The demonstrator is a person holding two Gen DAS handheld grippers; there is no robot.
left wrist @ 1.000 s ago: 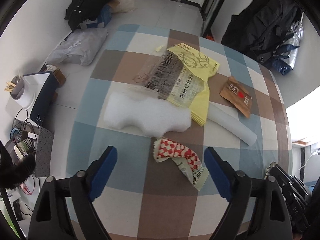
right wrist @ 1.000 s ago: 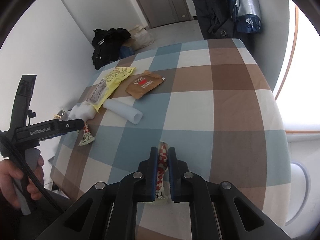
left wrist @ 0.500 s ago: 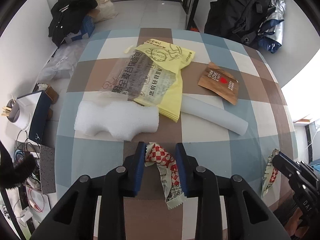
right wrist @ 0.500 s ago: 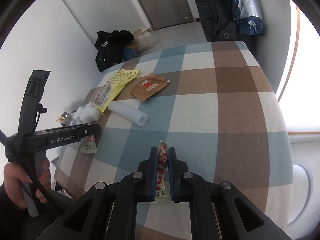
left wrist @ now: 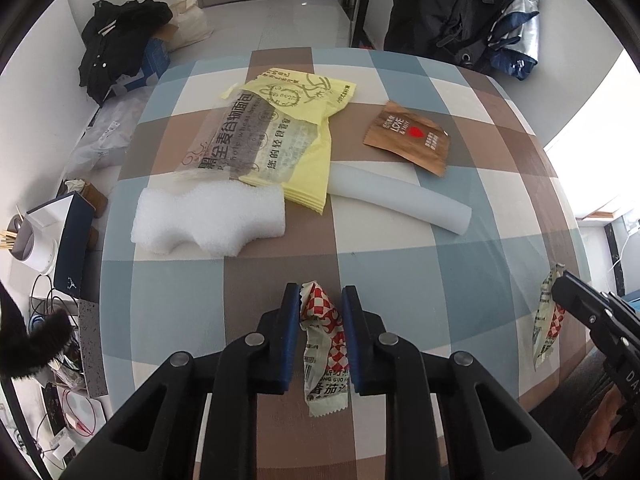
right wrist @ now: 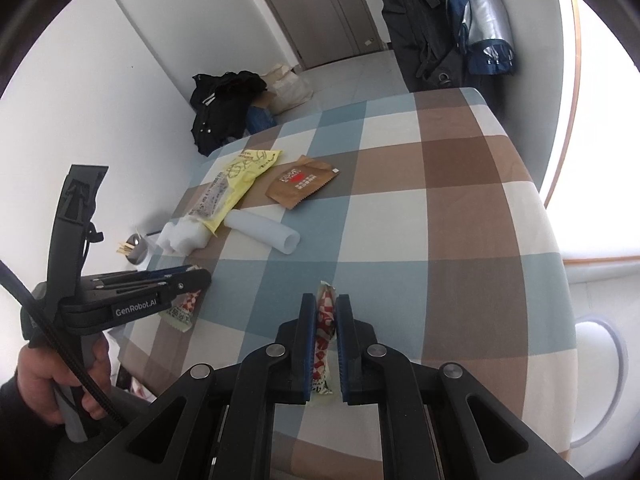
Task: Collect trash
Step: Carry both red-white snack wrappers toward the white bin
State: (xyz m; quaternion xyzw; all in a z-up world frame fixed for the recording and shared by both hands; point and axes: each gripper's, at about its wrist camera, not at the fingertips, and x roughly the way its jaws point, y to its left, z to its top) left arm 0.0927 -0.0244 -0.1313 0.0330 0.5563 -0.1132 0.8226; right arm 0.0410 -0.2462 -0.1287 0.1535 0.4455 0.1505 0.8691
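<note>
Left gripper, in its own wrist view, has just been closing and now pinches a red-checked wrapper between its blue pads; the wrapper's tail hangs below the pads over the checked tablecloth. So one more piece looks secured. Left on the cloth beyond it: white foam block, white foam tube, a clear bread bag lying on a yellow packet, and a brown sachet. Foam block touches the yellow packet's near corner; tube lies just beside it. Open cloth between gripper and foam gives room to lift straight up. Left table edge is near, with a cup of sticks and cables below it, a poor direction to swing. No bin shows in this view.

Right gripper, in its wrist view, is clamped on a second red-checked wrapper, held upright between the pads above the near part of the cloth. Left gripper appears here at the table's left edge, its wrapper drooping under it, a hand on its handle. Right half of the table is bare, so wide room that side; the right edge drops to the floor by a bright window. Where the trash is to go cannot be told; probably off frame. Judged: two pieces in hand, five still to collect.
</note>
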